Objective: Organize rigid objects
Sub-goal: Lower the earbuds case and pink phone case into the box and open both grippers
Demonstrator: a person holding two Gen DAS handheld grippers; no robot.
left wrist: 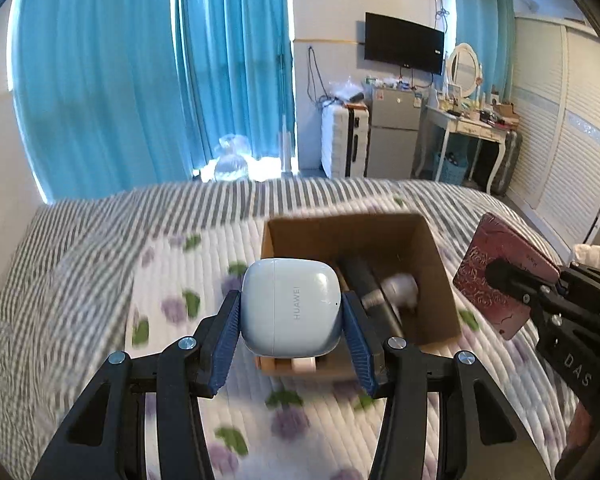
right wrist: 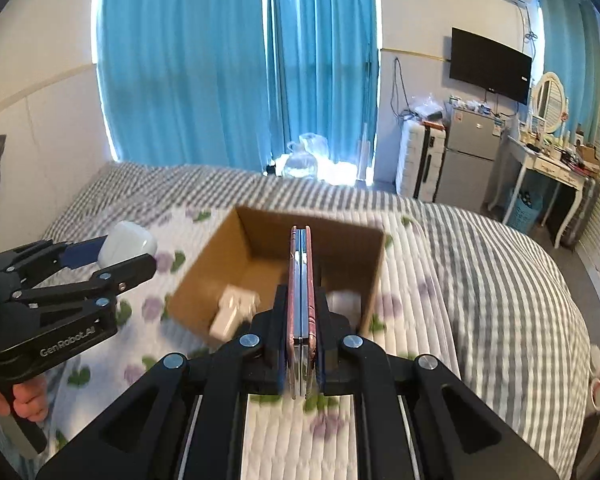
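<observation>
My left gripper [left wrist: 292, 308] is shut on a pale blue Huawei earbud case [left wrist: 292, 312] and holds it above the near edge of an open cardboard box [left wrist: 432, 248] on the bed. In the right wrist view the left gripper [right wrist: 128, 254] and the case [right wrist: 126, 246] sit left of the box [right wrist: 204, 276]. My right gripper [right wrist: 300, 300] is shut on a phone in a dark red patterned cover [right wrist: 300, 280], held edge-on over the box; it also shows in the left wrist view [left wrist: 496, 276]. Inside the box lie a white charger [right wrist: 232, 312] and a dark cylinder [left wrist: 360, 276].
The box rests on a quilted floral blanket [left wrist: 204, 280] over a grey striped bedspread [right wrist: 500, 264]. Blue curtains, a suitcase, a small fridge, a wall TV and a white dressing table stand beyond the bed. A white louvred wardrobe [left wrist: 572, 128] lines the right wall.
</observation>
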